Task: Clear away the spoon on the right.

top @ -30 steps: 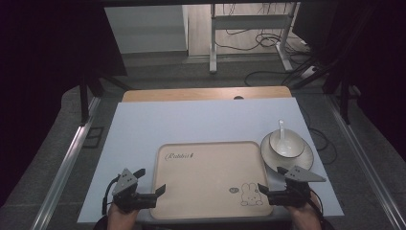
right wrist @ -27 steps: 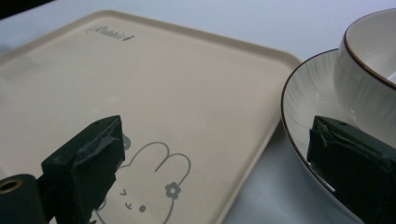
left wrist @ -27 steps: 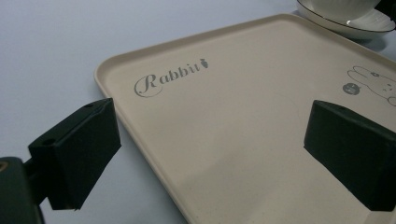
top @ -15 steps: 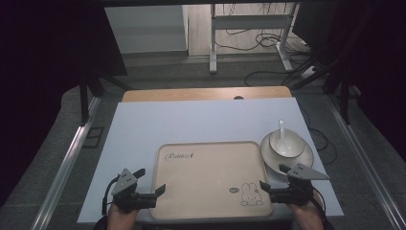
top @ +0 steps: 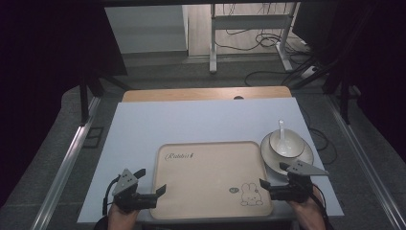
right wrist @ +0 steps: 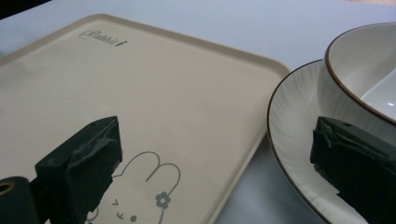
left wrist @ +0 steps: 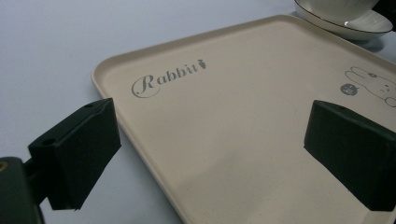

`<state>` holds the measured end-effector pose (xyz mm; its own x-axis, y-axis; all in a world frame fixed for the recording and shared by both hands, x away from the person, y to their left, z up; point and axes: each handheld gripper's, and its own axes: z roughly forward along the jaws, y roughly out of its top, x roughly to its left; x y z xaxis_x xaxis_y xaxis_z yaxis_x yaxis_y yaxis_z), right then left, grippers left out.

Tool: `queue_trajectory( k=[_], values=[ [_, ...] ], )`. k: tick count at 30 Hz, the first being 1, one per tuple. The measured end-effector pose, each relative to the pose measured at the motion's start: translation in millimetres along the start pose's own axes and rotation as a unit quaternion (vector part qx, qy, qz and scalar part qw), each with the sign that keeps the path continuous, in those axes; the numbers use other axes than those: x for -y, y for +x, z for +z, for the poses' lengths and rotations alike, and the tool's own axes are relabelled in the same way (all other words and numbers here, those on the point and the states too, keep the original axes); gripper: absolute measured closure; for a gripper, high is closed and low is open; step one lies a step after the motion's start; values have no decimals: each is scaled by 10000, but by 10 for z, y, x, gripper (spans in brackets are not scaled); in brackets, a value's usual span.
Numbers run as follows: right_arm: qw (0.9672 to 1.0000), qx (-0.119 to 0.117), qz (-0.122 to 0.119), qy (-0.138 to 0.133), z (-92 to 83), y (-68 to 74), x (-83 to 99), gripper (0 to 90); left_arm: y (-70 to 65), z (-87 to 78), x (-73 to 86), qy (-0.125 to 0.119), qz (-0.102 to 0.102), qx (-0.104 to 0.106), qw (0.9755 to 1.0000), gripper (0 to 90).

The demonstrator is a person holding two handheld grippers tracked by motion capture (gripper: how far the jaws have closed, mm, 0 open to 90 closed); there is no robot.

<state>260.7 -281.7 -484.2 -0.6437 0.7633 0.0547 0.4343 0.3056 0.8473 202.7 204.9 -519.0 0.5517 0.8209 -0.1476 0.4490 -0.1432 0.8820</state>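
Pale blue-white, the bench fills the middle of the high view, with dark floor and loose cables beyond its far edge. Nearest the camera, two hands come in from the bottom edge, each holding a black two-jaw gripper pointed inward toward the other. The left hand holds the left gripper low at the near left corner of a beige tray; its jaws stand wide apart, and in the left gripper view one jaw is over the bare bench while the other is over the tray floor, with nothing between them. The right hand holds the right gripper at the tray's near right edge, jaws also wide and empty; in the right gripper view one jaw hangs over a printed rabbit and the other over a white saucer. The tray lies flat at the near middle of the bench, with the word "Rabbit" at its far left corner. Just beside the tray's far right corner sits the saucer, carrying a white bowl with a white spoon standing in it.
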Motion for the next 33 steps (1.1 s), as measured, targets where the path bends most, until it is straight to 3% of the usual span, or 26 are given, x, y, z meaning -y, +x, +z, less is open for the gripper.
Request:
queue_trajectory(
  k=[20,33],
  values=[
    [9999,115,-63,-60,-44,-87,-185,18,8,6,4,11,-31,9,10000,34],
    [9990,395,186,88,-51,-229,-288,0,8,3,2,-6,-35,-2,10000,35]
  ],
)
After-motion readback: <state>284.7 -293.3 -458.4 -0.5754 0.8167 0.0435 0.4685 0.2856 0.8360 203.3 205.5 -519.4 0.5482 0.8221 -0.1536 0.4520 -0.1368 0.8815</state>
